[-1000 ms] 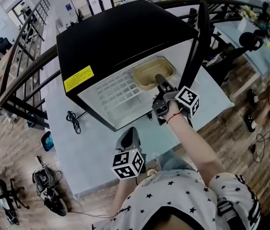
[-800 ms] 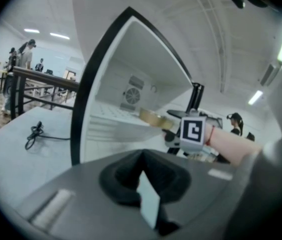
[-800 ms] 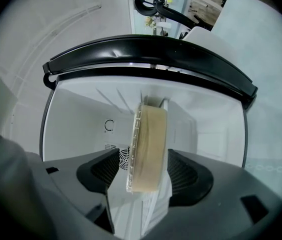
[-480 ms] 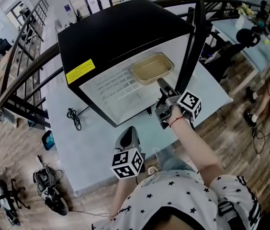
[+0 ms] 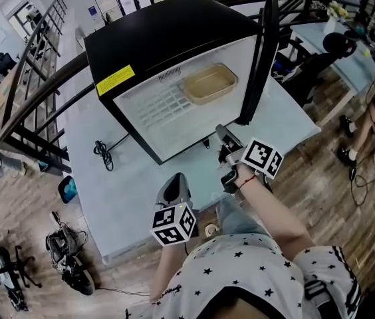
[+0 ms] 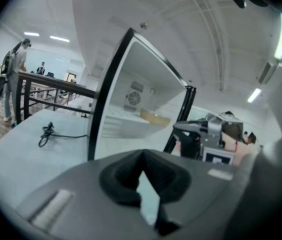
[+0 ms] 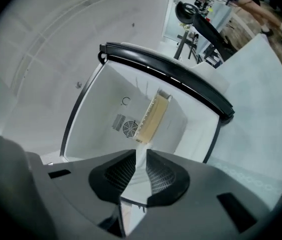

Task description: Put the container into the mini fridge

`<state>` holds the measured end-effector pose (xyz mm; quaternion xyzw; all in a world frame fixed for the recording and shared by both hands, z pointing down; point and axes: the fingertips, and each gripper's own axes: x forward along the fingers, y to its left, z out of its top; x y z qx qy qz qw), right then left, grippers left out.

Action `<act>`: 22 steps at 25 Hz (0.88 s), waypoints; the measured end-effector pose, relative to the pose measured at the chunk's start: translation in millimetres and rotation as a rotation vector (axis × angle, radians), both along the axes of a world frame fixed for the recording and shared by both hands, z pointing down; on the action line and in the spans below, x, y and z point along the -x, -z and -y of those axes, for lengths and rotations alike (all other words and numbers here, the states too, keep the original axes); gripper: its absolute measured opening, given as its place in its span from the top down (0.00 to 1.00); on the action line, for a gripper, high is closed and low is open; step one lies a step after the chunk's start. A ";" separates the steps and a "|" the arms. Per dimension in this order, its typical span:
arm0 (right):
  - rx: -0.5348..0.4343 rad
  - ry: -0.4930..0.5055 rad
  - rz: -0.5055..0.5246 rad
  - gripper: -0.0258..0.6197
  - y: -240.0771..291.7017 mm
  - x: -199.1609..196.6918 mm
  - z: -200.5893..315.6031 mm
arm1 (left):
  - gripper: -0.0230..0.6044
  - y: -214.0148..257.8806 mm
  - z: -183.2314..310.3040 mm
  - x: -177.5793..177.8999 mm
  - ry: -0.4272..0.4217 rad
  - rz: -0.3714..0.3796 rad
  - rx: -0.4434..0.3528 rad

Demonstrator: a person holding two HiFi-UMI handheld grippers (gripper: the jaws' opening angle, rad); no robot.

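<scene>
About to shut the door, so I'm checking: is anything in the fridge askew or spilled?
Nothing stands out. The container sits flat on the shelf inside the fridge, and no spill shows.

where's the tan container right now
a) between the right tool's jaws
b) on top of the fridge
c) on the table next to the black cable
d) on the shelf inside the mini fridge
d: the container rests on the white grid shelf inside the open mini fridge.
</scene>
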<state>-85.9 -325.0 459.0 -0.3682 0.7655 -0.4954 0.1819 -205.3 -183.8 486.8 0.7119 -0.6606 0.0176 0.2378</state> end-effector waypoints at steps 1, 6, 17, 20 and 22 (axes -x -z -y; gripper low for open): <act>-0.015 0.018 -0.032 0.86 -0.7 1.0 -7.5 | 0.95 0.3 -2.4 0.0 0.003 0.001 -0.002; -0.120 0.092 -0.223 0.91 -6.1 -0.8 -41.8 | 0.95 -0.5 -14.9 -3.7 0.021 0.001 -0.005; -0.292 0.163 -0.453 0.93 -10.0 -40.0 -93.2 | 0.95 3.8 -38.4 -36.5 0.051 0.015 -0.015; -0.356 0.192 -0.511 0.93 -5.1 -54.1 -110.2 | 0.95 4.0 -46.8 -52.5 0.062 0.016 -0.012; -0.389 0.212 -0.538 0.93 -3.1 -62.9 -122.6 | 0.95 3.6 -54.4 -62.6 0.073 0.012 -0.008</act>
